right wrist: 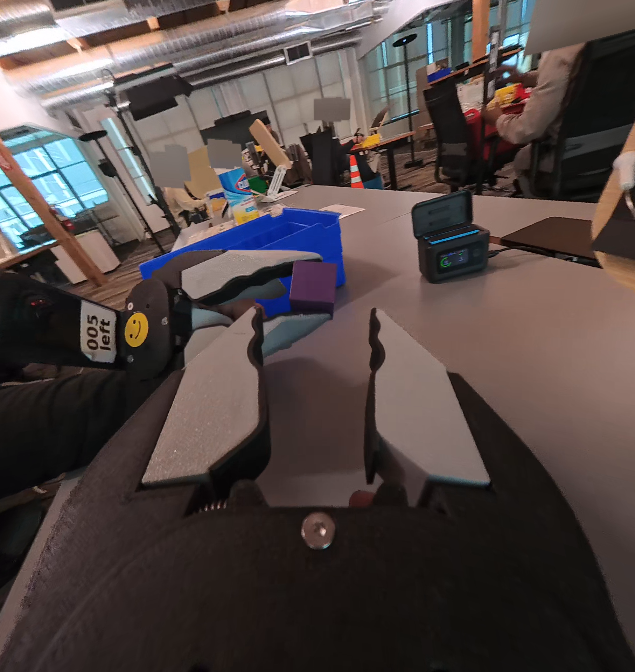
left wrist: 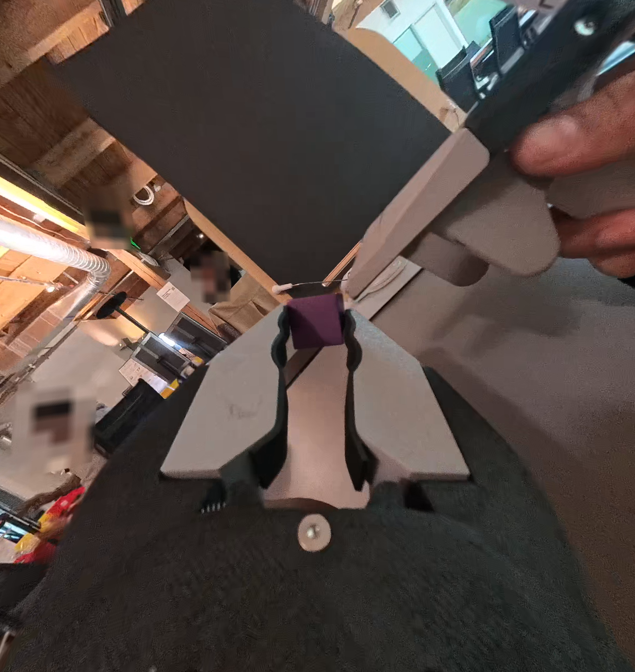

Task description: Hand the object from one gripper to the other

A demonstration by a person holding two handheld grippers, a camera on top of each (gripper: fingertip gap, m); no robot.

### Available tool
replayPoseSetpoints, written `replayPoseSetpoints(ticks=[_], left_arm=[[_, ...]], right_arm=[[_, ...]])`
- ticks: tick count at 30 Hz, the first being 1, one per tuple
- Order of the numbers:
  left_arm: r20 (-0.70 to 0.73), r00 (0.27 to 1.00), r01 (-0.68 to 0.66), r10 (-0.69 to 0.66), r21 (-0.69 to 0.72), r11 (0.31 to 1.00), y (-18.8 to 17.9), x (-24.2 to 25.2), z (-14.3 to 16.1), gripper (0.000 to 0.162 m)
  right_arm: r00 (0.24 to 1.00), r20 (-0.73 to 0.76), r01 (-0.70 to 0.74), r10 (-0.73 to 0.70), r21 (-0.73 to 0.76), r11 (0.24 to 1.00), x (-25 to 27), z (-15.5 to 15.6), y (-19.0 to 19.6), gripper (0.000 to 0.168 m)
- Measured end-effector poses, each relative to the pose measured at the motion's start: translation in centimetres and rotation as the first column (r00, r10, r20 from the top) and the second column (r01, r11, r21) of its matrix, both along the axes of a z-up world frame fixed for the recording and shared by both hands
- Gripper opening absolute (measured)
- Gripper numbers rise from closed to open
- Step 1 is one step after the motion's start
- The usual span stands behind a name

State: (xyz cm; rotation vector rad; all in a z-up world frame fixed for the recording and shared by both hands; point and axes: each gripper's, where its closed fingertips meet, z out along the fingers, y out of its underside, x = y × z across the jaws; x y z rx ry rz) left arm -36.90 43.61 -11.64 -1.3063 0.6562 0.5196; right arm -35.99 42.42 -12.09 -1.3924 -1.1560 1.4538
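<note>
We see the left gripper [left wrist: 315, 329] clamped on a purple block [left wrist: 316, 322], which sits right at the tips of its two fingers and is lifted clear of the grey table [right wrist: 508, 349]. In the right wrist view that same left gripper [right wrist: 310, 287] comes in from the left, its fingers one above the other, with the purple block [right wrist: 313, 287] pinched between them just in front of a blue bin [right wrist: 305, 232]. The right gripper [right wrist: 316, 338] stands spread wide and holds nothing; its tips are just beside the block, below it, not touching that we can tell. To the right of the bin, well apart from it, a small dark case with its lid up [right wrist: 450, 240] rests on the table. In the left wrist view a hand [left wrist: 592, 189] holds the right gripper's handle.
</note>
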Motion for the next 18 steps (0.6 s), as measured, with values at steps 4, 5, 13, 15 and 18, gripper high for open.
replayPoseSetpoints(ticks=[4,5,13,15,18], left_arm=[[-0.066,0.998,-0.013,0.014,0.005,1.0,0.0,0.4,-0.3,0.028],[-0.069,0.998,-0.008,0.008,0.005,1.0,-0.1,0.6,-0.4,0.028],[-0.121,0.993,0.004,-0.007,-0.025,1.0,0.0,1.3,-1.2,0.028],[-0.115,0.993,0.0,-0.003,-0.029,1.0,0.1,1.3,-1.4,0.028],[-0.09,0.996,-0.003,0.001,-0.023,1.0,0.1,1.4,-1.4,0.028]], right_arm=[[0.999,0.026,-0.023,0.022,0.029,0.999,-0.4,-0.3,-0.5,0.052],[0.999,0.043,-0.023,0.021,0.039,0.999,-0.6,-0.7,-0.6,0.048],[0.994,0.101,0.019,-0.028,0.086,0.996,-0.9,-1.4,-0.2,0.024],[0.991,0.13,0.025,-0.038,0.097,0.995,-0.8,-1.6,0.0,0.023],[0.989,0.139,0.042,-0.058,0.112,0.993,-0.7,-1.6,0.2,0.023]])
